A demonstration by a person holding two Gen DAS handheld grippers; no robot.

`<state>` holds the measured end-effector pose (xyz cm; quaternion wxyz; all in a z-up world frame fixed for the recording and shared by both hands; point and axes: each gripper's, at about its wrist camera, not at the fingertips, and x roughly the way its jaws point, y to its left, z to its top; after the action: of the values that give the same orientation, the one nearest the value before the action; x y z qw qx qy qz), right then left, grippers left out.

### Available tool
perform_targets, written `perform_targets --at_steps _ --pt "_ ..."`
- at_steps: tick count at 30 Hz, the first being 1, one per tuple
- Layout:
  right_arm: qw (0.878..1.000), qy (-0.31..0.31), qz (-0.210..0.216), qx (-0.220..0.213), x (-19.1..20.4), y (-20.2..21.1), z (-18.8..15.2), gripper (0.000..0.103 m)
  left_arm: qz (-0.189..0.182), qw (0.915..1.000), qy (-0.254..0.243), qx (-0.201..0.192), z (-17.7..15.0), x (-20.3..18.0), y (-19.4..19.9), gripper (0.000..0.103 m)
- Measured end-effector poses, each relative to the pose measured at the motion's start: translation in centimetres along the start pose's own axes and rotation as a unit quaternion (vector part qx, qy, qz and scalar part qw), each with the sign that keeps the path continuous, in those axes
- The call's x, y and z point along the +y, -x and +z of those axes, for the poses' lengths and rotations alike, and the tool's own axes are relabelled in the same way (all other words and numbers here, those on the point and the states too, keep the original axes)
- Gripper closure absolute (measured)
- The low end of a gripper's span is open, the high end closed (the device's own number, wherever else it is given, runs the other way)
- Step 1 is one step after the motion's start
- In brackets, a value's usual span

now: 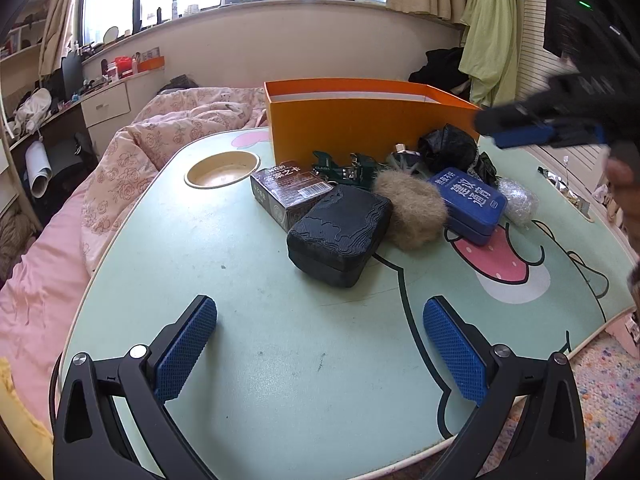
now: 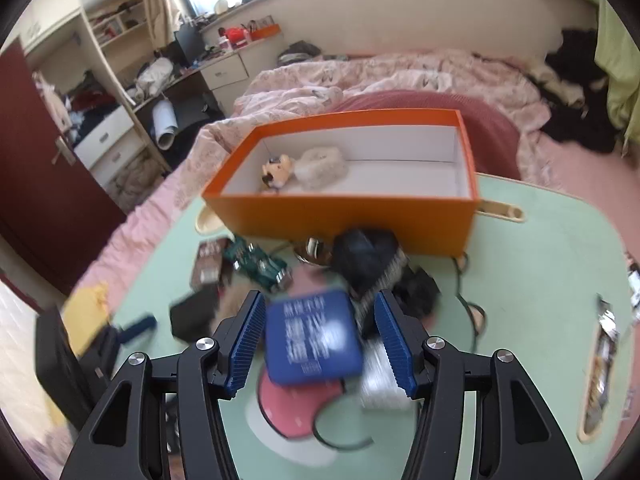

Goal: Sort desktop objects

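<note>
An orange box (image 1: 360, 120) stands at the back of the green table (image 1: 248, 280); in the right wrist view the orange box (image 2: 340, 216) holds a small plush toy (image 2: 304, 168). In front of it lie a black textured case (image 1: 340, 236), a brown card box (image 1: 288, 194), a green toy car (image 1: 344, 166), a tan fur ball (image 1: 412, 212), a blue tin (image 1: 468, 206) and a black crumpled item (image 1: 448, 146). My left gripper (image 1: 320, 344) is open and empty above the near table. My right gripper (image 2: 320, 344) is open above the blue tin (image 2: 314, 338), apart from it.
A round cup recess (image 1: 222, 170) sits left of the pile. A silvery wrapped item (image 1: 518, 200) lies right of the tin. A pink bed (image 1: 48, 272) borders the table at left. Small packets (image 2: 604, 344) lie near the table's right edge.
</note>
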<state>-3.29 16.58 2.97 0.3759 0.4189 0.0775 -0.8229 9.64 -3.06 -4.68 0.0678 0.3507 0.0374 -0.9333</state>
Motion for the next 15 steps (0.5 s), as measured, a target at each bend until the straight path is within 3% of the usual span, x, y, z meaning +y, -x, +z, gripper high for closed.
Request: perform_targets --at_steps 4,8,10,11,15 --pt "0.997 0.037 -0.067 -0.015 0.7 1.3 -4.8 0.036 0.001 1.0000 0.000 0.001 0.0 0.0 0.0 0.000" --pt "0.994 0.029 -0.102 -0.018 -0.4 0.8 -8.0 0.032 0.001 1.0000 0.000 0.002 0.0 -0.1 0.1 0.000" --pt "0.992 0.020 -0.123 -0.024 -1.1 -0.1 -9.1 0.015 0.002 1.0000 0.001 0.003 0.0 -0.1 0.1 0.000" --pt "0.990 0.017 -0.135 -0.024 -1.3 -0.4 -9.3 0.000 0.002 1.0000 0.000 0.003 0.0 -0.1 0.1 0.000" --pt "0.991 0.011 -0.128 -0.019 -1.8 -0.9 -9.3 0.000 0.004 1.0000 -0.001 0.005 0.1 -0.2 0.0 0.000"
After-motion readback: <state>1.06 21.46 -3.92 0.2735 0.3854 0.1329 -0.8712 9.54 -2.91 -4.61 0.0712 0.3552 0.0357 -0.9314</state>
